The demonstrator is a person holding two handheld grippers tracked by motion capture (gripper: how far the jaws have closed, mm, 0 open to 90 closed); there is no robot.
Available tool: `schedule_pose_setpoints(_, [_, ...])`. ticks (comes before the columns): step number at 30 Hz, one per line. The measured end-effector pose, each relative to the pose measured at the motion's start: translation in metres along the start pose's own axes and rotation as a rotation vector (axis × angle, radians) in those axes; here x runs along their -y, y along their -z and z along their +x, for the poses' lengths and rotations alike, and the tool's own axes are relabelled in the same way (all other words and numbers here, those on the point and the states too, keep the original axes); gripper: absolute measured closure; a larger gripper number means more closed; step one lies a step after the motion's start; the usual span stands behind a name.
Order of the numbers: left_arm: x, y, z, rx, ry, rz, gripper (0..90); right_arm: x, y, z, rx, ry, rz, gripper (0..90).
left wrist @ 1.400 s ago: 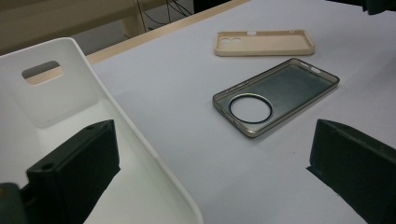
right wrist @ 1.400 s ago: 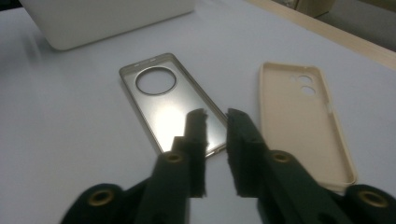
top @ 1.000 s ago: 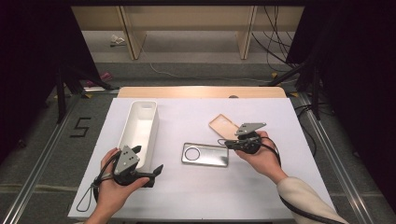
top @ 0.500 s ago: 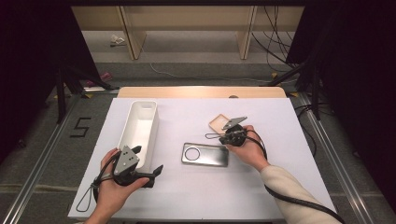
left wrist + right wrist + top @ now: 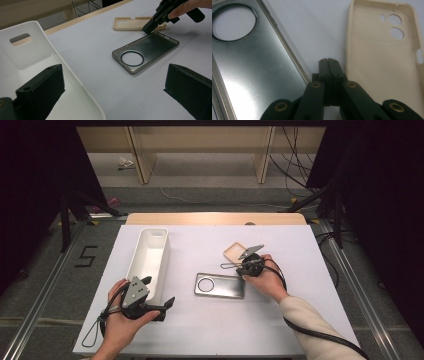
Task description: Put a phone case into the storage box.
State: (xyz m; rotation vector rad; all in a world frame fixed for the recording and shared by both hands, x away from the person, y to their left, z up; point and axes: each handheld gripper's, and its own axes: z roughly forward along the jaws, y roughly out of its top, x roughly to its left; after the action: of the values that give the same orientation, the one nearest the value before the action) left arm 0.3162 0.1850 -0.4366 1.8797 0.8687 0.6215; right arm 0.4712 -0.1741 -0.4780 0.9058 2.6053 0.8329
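A beige phone case (image 5: 234,252) (image 5: 130,23) (image 5: 382,57) lies hollow side up on the white table. In front of it lies a smoky grey phone case (image 5: 220,285) (image 5: 150,47) (image 5: 249,70) with a round ring opening. My right gripper (image 5: 226,266) (image 5: 147,29) (image 5: 329,63) is shut with nothing in it. Its tips hang low over the strip of table between the two cases. My left gripper (image 5: 159,292) (image 5: 113,75) stands open and holds nothing. One of its jaws is inside the white bin (image 5: 150,251) (image 5: 50,50) and the other is over the table.
The long white bin has a handle slot at its far end and looks bare inside. The white table top (image 5: 200,330) ends at a wooden strip (image 5: 215,218) at the back. Dark stands and cables flank the table on the floor.
My right gripper has moved left and down from beside the grey case to the gap between the two cases. My left gripper has stayed put.
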Motion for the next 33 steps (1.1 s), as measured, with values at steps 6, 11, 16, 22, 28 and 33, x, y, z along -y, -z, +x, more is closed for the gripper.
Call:
schedule_pose_setpoints(6, [0.0, 0.0, 0.0, 0.001, 0.0, 0.002, 1.6, -0.001, 0.003, 0.003, -0.023, 0.017, 0.023, 90.0])
schedule_pose_setpoints(11, [0.0, 0.0, -0.001, 0.001, -0.001, 0.001, 1.7, 0.0, 0.005, 0.007, -0.043, 0.014, 0.042, 90.0])
schedule_pose_setpoints(16, [0.0, 0.0, -0.001, 0.003, -0.004, 0.002, 1.7, 0.004, 0.012, 0.017, -0.087, 0.016, 0.08, 90.0])
schedule_pose_setpoints(22, [0.0, 0.0, -0.002, 0.002, -0.006, 0.003, 1.7, 0.008, 0.018, 0.031, -0.128, 0.023, 0.115, 90.0])
schedule_pose_setpoints(28, [0.0, -0.001, -0.003, 0.005, -0.011, 0.008, 1.7, 0.013, 0.024, 0.052, -0.185, 0.039, 0.137, 90.0])
schedule_pose_setpoints(33, [0.0, -0.001, -0.004, 0.007, -0.014, 0.008, 1.9, 0.012, 0.027, 0.071, -0.222, 0.072, 0.144, 90.0])
